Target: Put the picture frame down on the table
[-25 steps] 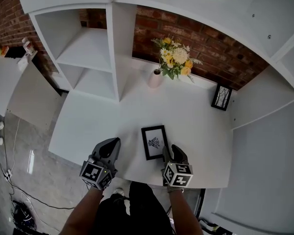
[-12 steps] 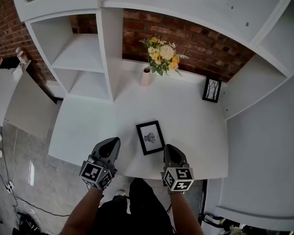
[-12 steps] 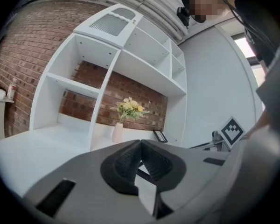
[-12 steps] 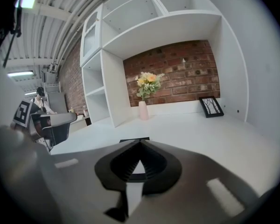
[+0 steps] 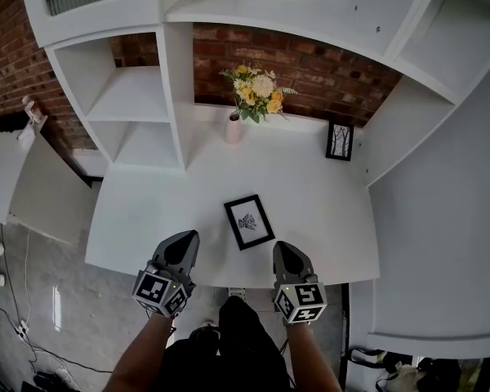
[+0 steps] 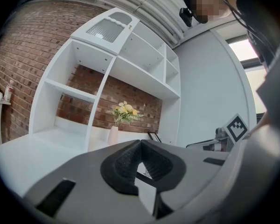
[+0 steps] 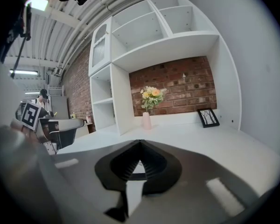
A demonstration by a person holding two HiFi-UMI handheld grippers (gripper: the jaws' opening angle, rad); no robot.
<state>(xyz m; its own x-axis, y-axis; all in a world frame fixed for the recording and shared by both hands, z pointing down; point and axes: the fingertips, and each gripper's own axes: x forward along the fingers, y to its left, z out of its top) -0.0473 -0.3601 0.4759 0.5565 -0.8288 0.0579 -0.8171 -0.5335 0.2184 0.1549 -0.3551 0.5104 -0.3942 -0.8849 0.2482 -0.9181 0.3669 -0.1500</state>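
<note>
The black picture frame (image 5: 248,221) with a small dark print lies flat on the white table (image 5: 318,211), a little back from its near edge. My right gripper (image 5: 283,250) hovers over the near edge, just right of the frame and apart from it, shut with nothing in it. My left gripper (image 5: 184,240) hangs level to the frame's left, also shut and empty. In the left gripper view the jaws (image 6: 141,143) meet at the tip, and a bit of the frame (image 6: 146,172) shows through the hollow behind them. The right gripper view shows its jaws (image 7: 140,143) closed too.
A pale vase (image 5: 233,127) with yellow flowers (image 5: 253,92) stands at the back by the brick wall. A second small frame (image 5: 339,140) leans at the back right. A white shelf unit (image 5: 131,104) rises on the left, a white wall panel on the right.
My right gripper has let go of the frame's near right corner, shut, and drawn back and up. The frame stays flat on the table. The left gripper rose slightly.
</note>
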